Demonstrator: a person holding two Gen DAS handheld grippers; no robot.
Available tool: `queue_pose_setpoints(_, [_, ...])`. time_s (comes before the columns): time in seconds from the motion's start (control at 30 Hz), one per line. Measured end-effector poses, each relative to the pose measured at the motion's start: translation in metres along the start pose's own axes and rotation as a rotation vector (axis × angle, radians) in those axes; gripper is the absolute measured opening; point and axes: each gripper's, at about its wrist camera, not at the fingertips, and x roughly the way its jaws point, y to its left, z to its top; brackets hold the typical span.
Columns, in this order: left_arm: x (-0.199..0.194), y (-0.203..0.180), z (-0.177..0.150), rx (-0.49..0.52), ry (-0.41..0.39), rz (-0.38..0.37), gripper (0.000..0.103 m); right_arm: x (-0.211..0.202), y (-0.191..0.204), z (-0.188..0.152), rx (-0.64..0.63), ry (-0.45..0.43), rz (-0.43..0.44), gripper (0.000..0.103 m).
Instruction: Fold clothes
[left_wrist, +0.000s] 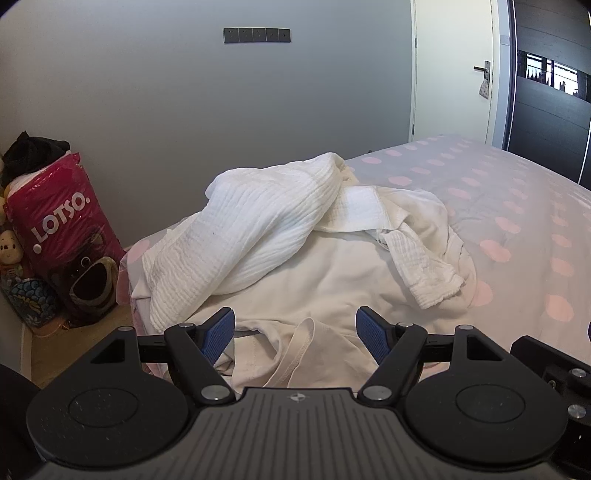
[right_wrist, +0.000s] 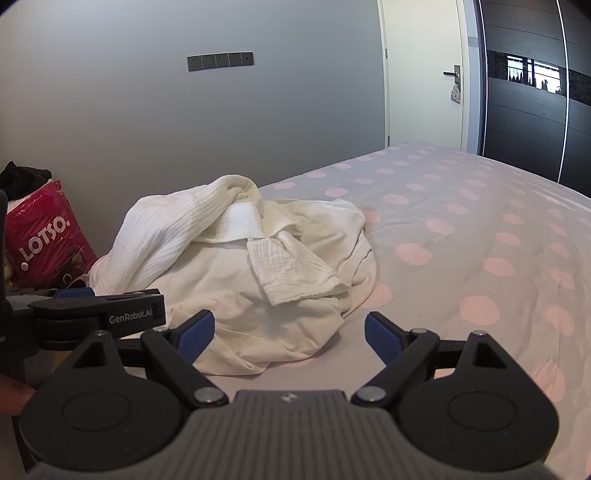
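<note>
The right gripper (right_wrist: 290, 334), fingers spread, hovers before crumpled white clothes (right_wrist: 236, 273) on the polka-dot bed (right_wrist: 461, 236).

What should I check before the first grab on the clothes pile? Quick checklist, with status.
1. Left gripper open: ok, jaws wide apart, nothing held.
2. Right gripper open: ok, jaws wide apart, nothing held.
3. Garments separated: not ok, the white ribbed garment lies draped over the cream garment.
4. Graspable edge near the left gripper: ok, a cream hem fold sits between its fingers.
5. Room to spread out: ok, bare polka-dot bedsheet to the right of the pile.
6. Garment types and how many are in the pile: cannot tell.
</note>
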Motion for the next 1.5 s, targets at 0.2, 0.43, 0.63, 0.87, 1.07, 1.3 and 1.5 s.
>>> queue_pose_setpoints(0.2, [-0.003, 0.001, -0.001, 0.001, -0.012, -0.011, 0.071, -0.002, 0.0, 0.0, 0.002, -0.001, -0.006, 0.09])
queue_pose_setpoints(0.43, [-0.003, -0.002, 0.001, -0.006, -0.011, -0.01, 0.071, -0.005, 0.005, 0.001, 0.004, -0.003, -0.006, 0.09])
queue_pose_setpoints(0.63, [-0.005, -0.001, 0.001, -0.004, -0.01, -0.009, 0.072, -0.007, 0.008, 0.0, -0.009, -0.014, -0.004, 0.09])
queue_pose_setpoints(0.87, [-0.006, 0.001, 0.001, -0.005, -0.007, -0.01, 0.071, -0.007, 0.01, 0.0, -0.019, -0.022, -0.008, 0.09])
queue_pose_setpoints(1.07, [-0.006, 0.002, 0.001, -0.009, -0.006, -0.008, 0.072, -0.006, 0.011, 0.001, -0.019, -0.023, -0.007, 0.09])
queue_pose_setpoints(1.3, [-0.006, 0.003, 0.001, -0.015, -0.001, -0.008, 0.071, -0.006, 0.011, 0.001, -0.017, -0.019, -0.006, 0.09])
queue_pose_setpoints(1.5, [-0.006, 0.004, 0.001, -0.016, 0.003, -0.01, 0.072, -0.006, 0.011, 0.001, -0.01, -0.014, -0.006, 0.09])
